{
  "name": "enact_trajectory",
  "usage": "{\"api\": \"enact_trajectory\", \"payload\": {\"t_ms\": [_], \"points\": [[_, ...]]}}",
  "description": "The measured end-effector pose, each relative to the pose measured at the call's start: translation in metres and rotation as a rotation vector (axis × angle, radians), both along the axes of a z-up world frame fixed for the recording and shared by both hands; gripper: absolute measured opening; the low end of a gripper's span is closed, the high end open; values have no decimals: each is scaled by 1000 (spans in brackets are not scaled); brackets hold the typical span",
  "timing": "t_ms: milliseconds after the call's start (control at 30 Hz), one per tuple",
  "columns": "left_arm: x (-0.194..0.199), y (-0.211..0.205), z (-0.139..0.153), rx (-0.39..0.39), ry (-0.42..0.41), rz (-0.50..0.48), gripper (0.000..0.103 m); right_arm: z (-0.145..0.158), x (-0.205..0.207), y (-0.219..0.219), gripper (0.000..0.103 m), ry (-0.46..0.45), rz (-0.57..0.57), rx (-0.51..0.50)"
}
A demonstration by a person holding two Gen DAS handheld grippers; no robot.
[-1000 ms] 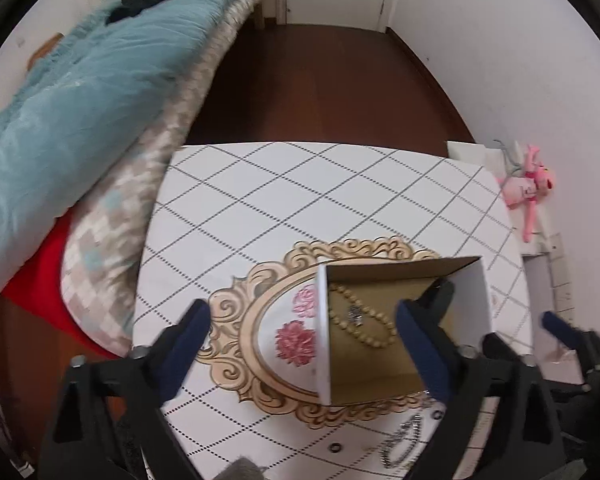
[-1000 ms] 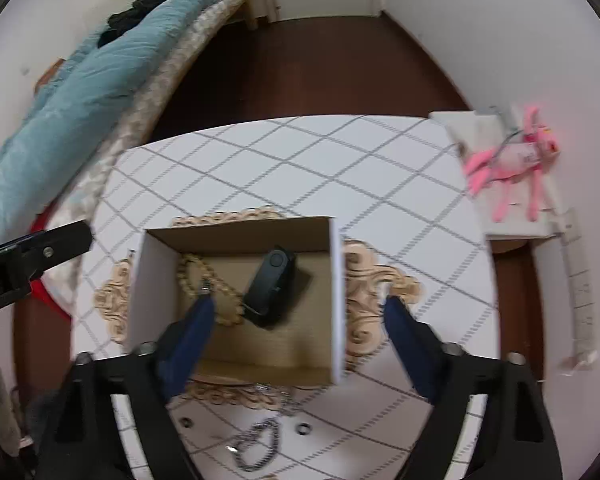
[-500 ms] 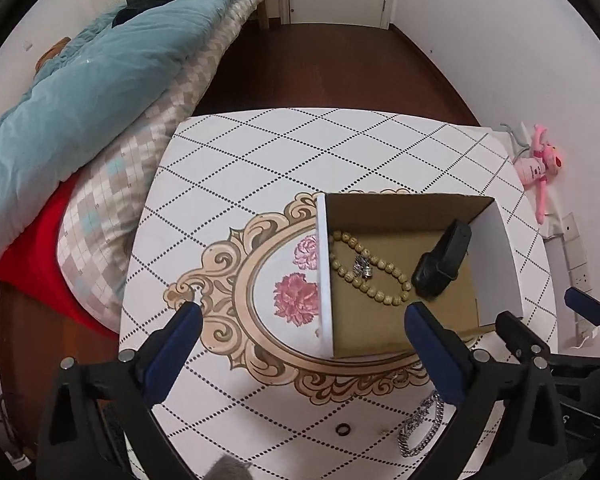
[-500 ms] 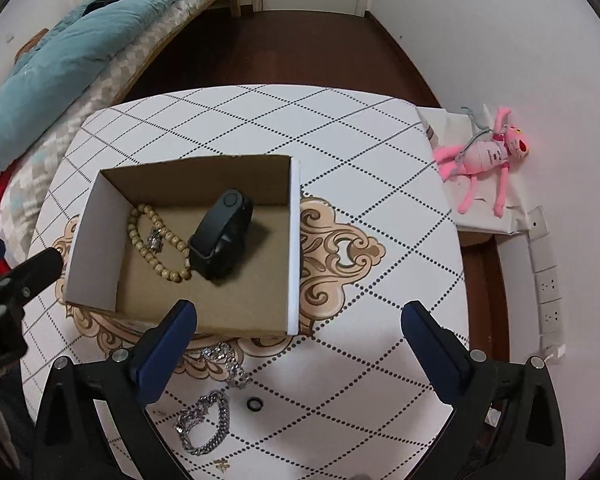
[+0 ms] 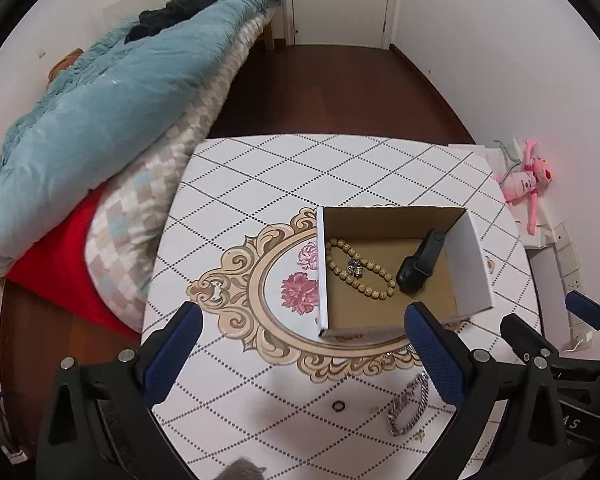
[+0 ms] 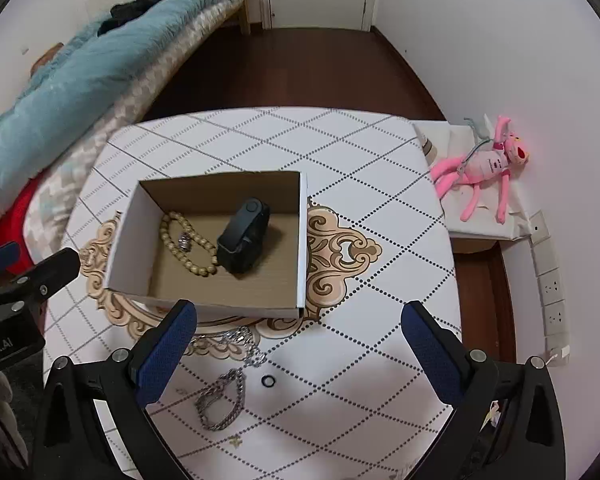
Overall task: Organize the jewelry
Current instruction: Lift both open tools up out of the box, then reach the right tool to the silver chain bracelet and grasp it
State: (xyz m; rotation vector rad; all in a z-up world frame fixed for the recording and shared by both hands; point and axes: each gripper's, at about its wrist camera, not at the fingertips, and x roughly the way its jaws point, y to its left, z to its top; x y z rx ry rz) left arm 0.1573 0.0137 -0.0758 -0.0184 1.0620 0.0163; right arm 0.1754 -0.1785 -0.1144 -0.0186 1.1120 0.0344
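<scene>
An open cardboard box [image 5: 474, 268] [image 6: 128, 248] stands on the patterned table. Inside lie a wooden bead bracelet [image 5: 360, 270] [image 6: 188, 244] and a black watch band [image 5: 420, 266] [image 6: 244, 236]. In front of the box on the table lie a silver chain bracelet [image 5: 408, 404] [image 6: 222, 400], a small black ring [image 5: 339, 405] [image 6: 269, 380] and another silver chain [image 6: 240, 340]. My left gripper [image 5: 304, 352] is open and empty, held above the table near the box's front left. My right gripper [image 6: 296, 352] is open and empty above the loose jewelry.
A bed with a blue duvet [image 5: 100, 112] and a checked blanket [image 5: 148, 208] borders the table's left side. A pink plush toy [image 6: 484, 164] lies on a white stand at the right. Wall sockets [image 6: 552, 288] are at the far right.
Both grippers have pulled back and up from the box. The watch band now lies in the box, and the loose chains and ring have come into view.
</scene>
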Motion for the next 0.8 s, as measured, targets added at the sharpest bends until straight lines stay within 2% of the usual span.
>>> {"api": "enact_trajectory", "payload": {"t_ms": [400, 533, 633, 700, 800], "points": [[-52, 3, 50, -10, -78, -22, 103, 60, -50, -2, 103, -96, -25, 10], [-63, 7, 58, 3, -86, 3, 103, 77, -67, -4, 103, -121, -34, 34], [-67, 11, 52, 21, -92, 18, 103, 76, -75, -6, 103, -109, -47, 44], [-68, 13, 36, 33, -82, 25, 103, 65, -79, -5, 103, -87, -53, 44], [-67, 17, 3, 42, -34, 36, 103, 29, -82, -6, 103, -33, -62, 58]]}}
